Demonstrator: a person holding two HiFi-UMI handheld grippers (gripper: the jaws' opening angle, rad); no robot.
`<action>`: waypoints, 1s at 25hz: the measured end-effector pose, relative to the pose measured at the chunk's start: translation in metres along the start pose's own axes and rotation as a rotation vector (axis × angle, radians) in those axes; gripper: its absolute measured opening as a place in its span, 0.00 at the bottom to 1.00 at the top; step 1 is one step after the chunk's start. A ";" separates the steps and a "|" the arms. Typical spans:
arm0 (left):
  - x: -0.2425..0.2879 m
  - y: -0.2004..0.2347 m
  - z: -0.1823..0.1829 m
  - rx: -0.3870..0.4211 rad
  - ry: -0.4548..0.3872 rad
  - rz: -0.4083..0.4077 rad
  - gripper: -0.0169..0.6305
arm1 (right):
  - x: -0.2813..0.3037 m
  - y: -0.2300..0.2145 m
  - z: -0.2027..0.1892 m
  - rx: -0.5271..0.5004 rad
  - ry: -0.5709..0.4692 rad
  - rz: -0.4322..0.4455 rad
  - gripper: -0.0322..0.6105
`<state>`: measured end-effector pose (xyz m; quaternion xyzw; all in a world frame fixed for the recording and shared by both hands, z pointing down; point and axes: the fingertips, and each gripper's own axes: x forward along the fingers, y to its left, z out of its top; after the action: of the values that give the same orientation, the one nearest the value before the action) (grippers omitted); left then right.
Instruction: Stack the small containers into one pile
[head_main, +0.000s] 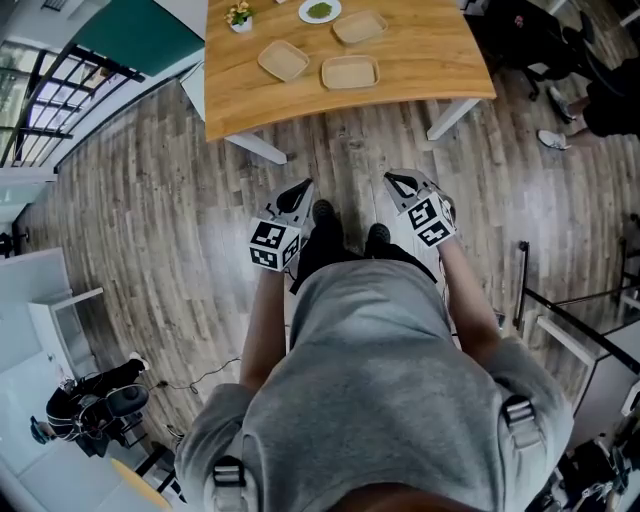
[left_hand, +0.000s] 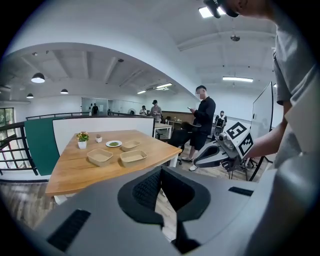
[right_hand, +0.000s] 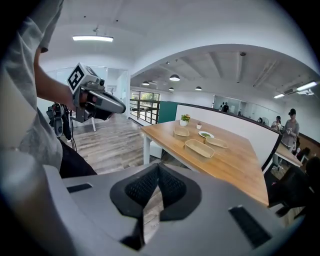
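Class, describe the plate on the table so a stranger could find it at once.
Start at the wooden table ahead of the person. Along its far side, between a small potted plant and a beige container, lies the plate. It alone is flat, round and white, with green on it.

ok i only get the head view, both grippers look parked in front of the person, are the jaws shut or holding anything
observer: Both are shut and empty. The left gripper and the right gripper each show their pads pressed together with nothing between.
operator: anything by the plant that my view crops
observer: Yes, a small white cup stands just beside the potted plant, near the far edge of the table.
operator: whose shoe is that at my right edge
observer: Probably that of a person in dark clothes who stands past the table's corner and holds what looks like a phone.
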<state>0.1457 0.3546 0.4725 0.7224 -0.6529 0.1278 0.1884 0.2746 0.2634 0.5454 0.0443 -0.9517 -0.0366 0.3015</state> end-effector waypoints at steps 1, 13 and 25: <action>0.002 0.000 0.000 -0.003 -0.002 0.001 0.05 | -0.001 -0.001 -0.001 0.002 0.004 0.003 0.06; 0.045 0.032 0.010 -0.061 -0.034 -0.042 0.05 | 0.028 -0.036 0.002 0.016 0.046 -0.011 0.06; 0.084 0.087 0.028 -0.050 -0.003 -0.092 0.06 | 0.072 -0.068 0.024 0.054 0.073 -0.044 0.06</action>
<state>0.0676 0.2607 0.4927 0.7469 -0.6224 0.1016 0.2110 0.2065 0.1890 0.5598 0.0747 -0.9395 -0.0160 0.3339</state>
